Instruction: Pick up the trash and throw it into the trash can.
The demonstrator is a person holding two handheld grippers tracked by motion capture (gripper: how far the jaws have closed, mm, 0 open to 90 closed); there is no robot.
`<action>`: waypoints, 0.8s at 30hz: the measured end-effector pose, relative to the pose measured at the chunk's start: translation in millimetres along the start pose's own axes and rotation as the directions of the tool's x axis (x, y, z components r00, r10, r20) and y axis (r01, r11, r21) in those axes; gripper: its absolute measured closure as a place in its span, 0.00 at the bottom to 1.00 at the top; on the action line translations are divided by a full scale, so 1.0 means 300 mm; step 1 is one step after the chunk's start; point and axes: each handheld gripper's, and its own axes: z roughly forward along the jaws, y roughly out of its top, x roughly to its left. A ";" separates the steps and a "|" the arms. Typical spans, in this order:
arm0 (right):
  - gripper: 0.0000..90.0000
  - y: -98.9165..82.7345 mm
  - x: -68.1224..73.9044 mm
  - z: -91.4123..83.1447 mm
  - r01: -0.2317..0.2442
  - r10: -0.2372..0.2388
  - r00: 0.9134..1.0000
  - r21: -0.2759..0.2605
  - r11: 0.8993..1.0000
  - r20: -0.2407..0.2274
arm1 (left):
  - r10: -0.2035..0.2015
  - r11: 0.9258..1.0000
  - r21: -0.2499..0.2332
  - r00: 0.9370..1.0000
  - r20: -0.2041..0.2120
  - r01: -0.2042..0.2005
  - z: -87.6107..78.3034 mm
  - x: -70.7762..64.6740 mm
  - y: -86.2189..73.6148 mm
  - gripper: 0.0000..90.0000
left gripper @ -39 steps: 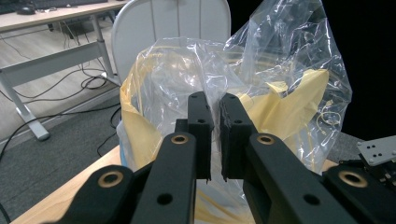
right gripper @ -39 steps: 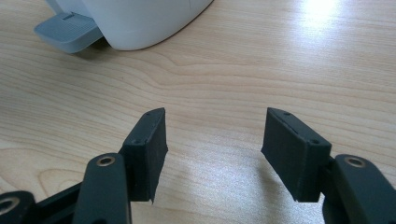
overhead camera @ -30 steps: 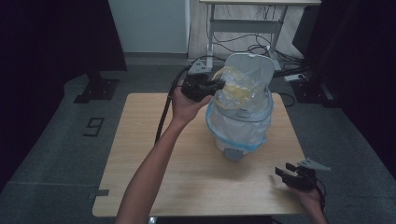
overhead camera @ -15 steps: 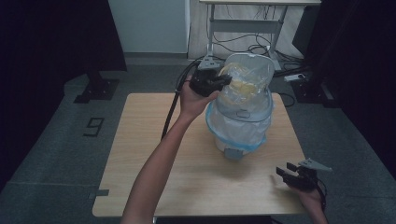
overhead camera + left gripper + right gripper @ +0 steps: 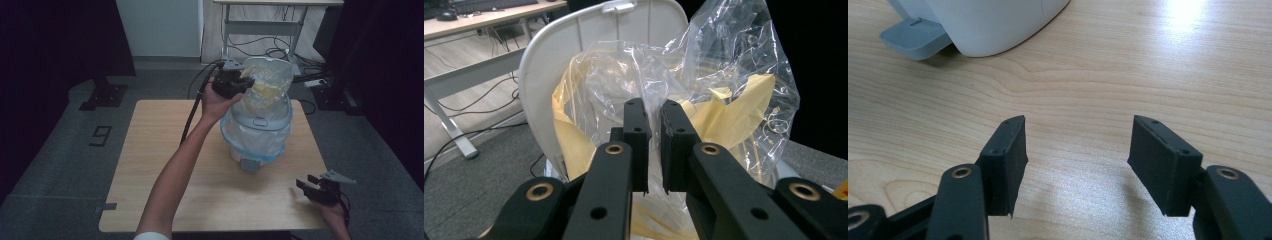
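Note:
A white pedal bin (image 5: 255,150) stands on the wooden table (image 5: 165,150), lined with a clear plastic bag (image 5: 267,82) that rises above its rim and holds yellow material (image 5: 729,115). My left gripper (image 5: 244,82) is up at the bin's far left side, shut on a fold of the clear bag (image 5: 734,65); in the left gripper view its jaws (image 5: 654,145) pinch the film, with the raised white lid (image 5: 574,40) behind. My right gripper (image 5: 302,184) rests low over the table's front right corner, open and holding nothing (image 5: 1075,165).
The bin's grey pedal (image 5: 913,37) faces the front edge of the table (image 5: 1148,60). Behind the table stand a desk frame (image 5: 230,30) and loose cables (image 5: 265,50) on the floor. Dark curtains flank both sides.
My left gripper has carried the pinched bag edge to the right and slightly farther back over the bin. The right gripper has stayed where it was.

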 end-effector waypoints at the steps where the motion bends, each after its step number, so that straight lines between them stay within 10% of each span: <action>1: 0.44 0.000 0.000 -0.001 -0.001 0.001 1.000 0.000 1.000 0.001 | -0.001 1.000 0.000 1.000 0.000 0.001 0.005 0.001 -0.001 0.92; 10: 0.44 -0.003 -0.003 -0.004 -0.004 0.004 1.000 0.001 1.000 0.008 | -0.009 1.000 0.015 1.000 0.016 0.008 0.050 0.000 -0.008 0.88; 15: 0.44 -0.004 0.003 -0.001 0.000 0.000 1.000 0.008 1.000 0.006 | 0.001 0.997 0.081 1.000 0.011 -0.001 0.081 -0.016 -0.029 0.38; 24: 0.44 -0.003 0.007 -0.002 0.000 0.000 1.000 0.004 1.000 0.004 | -0.033 0.998 0.061 0.999 0.011 0.032 0.045 -0.010 -0.036 0.30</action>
